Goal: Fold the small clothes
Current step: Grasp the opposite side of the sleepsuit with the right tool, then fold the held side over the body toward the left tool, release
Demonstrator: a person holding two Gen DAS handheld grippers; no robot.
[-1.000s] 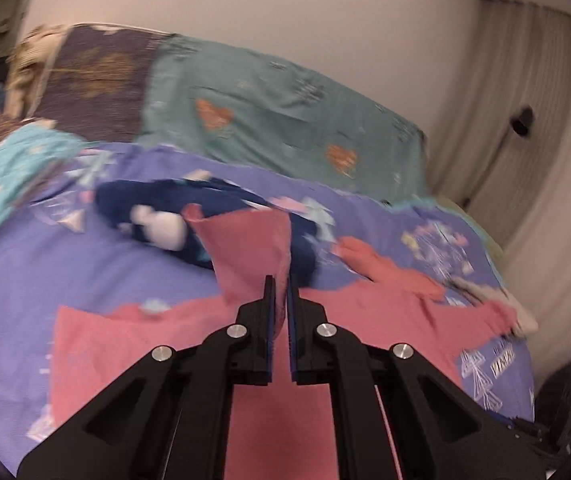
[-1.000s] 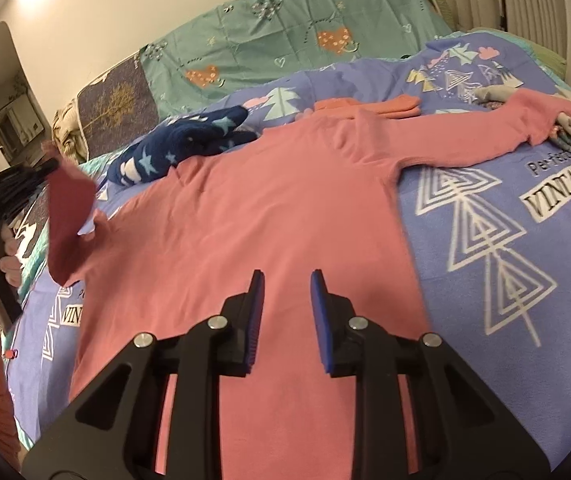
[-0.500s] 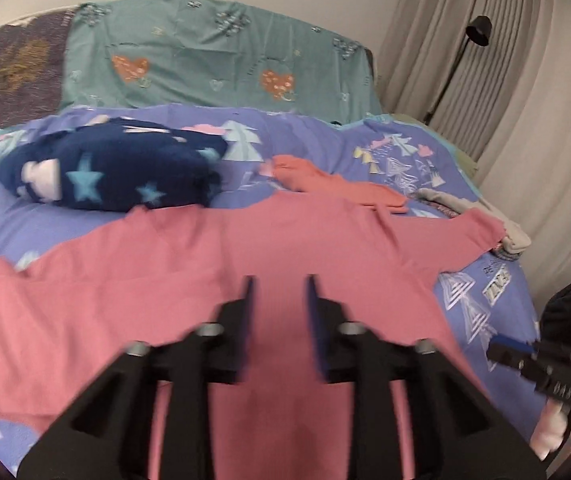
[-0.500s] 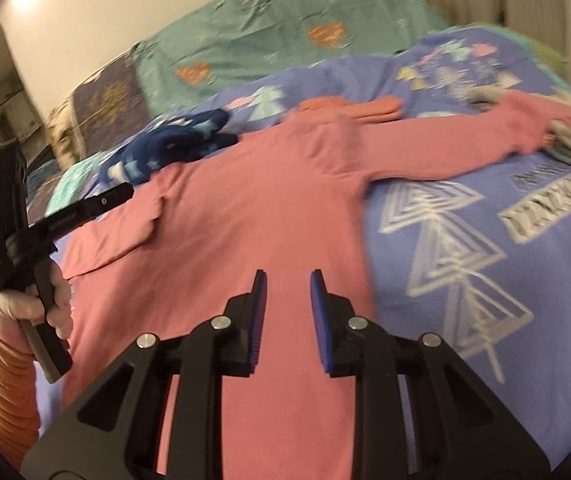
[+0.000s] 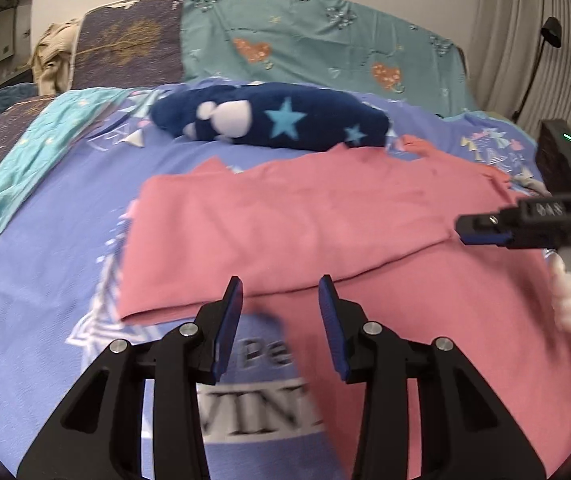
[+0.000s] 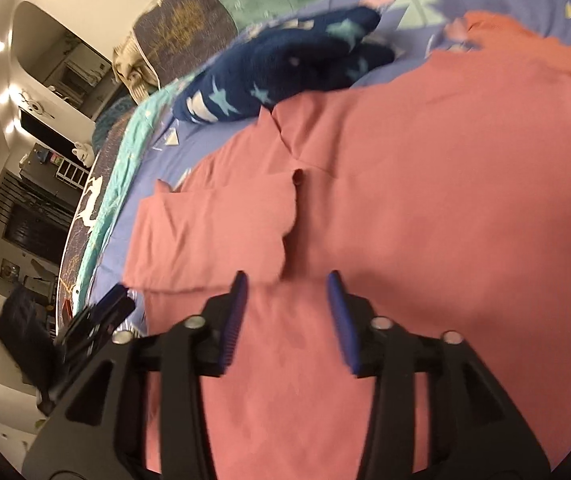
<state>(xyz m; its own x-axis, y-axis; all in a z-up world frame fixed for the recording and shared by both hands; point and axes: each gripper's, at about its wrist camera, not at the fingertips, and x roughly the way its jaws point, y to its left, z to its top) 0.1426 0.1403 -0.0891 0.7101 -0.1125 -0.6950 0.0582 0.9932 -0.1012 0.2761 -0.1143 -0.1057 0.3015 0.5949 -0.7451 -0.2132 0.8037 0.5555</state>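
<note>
While both sets of jaws are opening with nothing between them, the shirt (image 5: pixel 325 220) is lying across mid-frame on the bed (image 5: pixel 45 280), long axis left to right. Its folded sleeve (image 6: pixel 213 236) is sitting just above the right gripper (image 6: pixel 287 312), while the left gripper (image 5: pixel 281 312) is hovering over the lower hem edge.

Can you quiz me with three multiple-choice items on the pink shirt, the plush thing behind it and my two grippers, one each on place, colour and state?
1. Where does the dark plush lie?
A. on the pink shirt
B. just beyond the shirt, on the purple bedspread
C. between a gripper's fingers

2. What colour are the plush's stars?
A. light blue
B. orange
C. red

3. What state is the shirt's sleeve in?
A. stretched out sideways
B. folded in over the body
C. gripped and lifted

Answers: 1 B, it lies past the shirt's far edge. 2 A, light blue on navy. 3 B, it lies flat across the body; left gripper and right gripper are opening with nothing between their fingers.
</note>
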